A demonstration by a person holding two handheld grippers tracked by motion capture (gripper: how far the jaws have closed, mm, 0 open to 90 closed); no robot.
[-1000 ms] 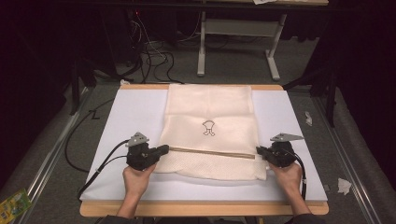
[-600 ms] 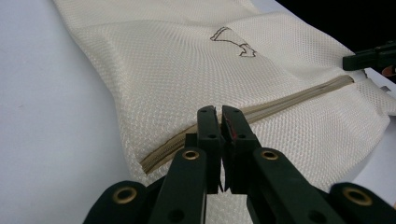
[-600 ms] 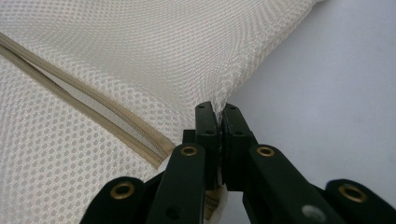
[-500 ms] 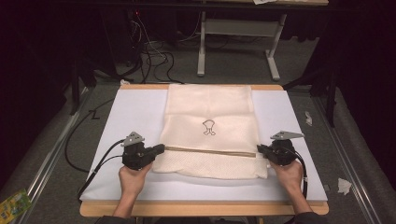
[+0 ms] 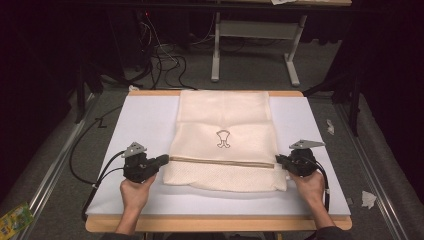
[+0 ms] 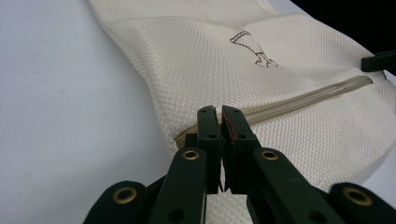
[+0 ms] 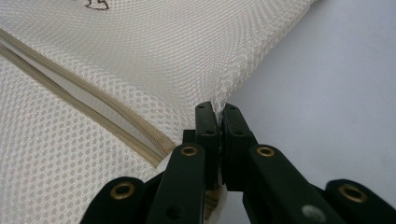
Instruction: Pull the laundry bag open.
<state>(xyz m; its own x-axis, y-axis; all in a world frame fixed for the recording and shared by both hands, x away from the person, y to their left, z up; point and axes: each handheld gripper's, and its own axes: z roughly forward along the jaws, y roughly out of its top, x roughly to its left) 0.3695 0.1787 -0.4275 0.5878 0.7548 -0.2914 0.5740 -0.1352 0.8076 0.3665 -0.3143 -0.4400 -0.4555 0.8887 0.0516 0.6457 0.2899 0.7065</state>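
A cream mesh laundry bag point(image 5: 225, 117) lies flat on the white board point(image 5: 135, 125), with a small dark logo point(image 5: 223, 139) at its middle. A tan zipper point(image 5: 222, 161) runs across it from side to side. My left gripper point(image 5: 166, 160) is shut on the bag's left edge at the zipper's end, and its own view point(image 6: 219, 114) shows the jaws pinched together with mesh point(image 6: 210, 56) beyond. At the opposite zipper end my right gripper point(image 5: 277, 160) is shut on the bag's right edge; its jaws point(image 7: 217, 109) clamp the mesh point(image 7: 140, 56) beside the zipper point(image 7: 93, 112).
The board rests on a wooden table whose front edge point(image 5: 215, 222) is nearest the person. Black cables point(image 5: 92, 175) trail off the left side. A table frame point(image 5: 255, 50) and floor cables point(image 5: 165, 60) stand behind. A paper scrap point(image 5: 368, 198) lies at the right.
The left gripper has shifted slightly left with the bag's edge, drawing the zipper line straighter. The right gripper has barely moved.
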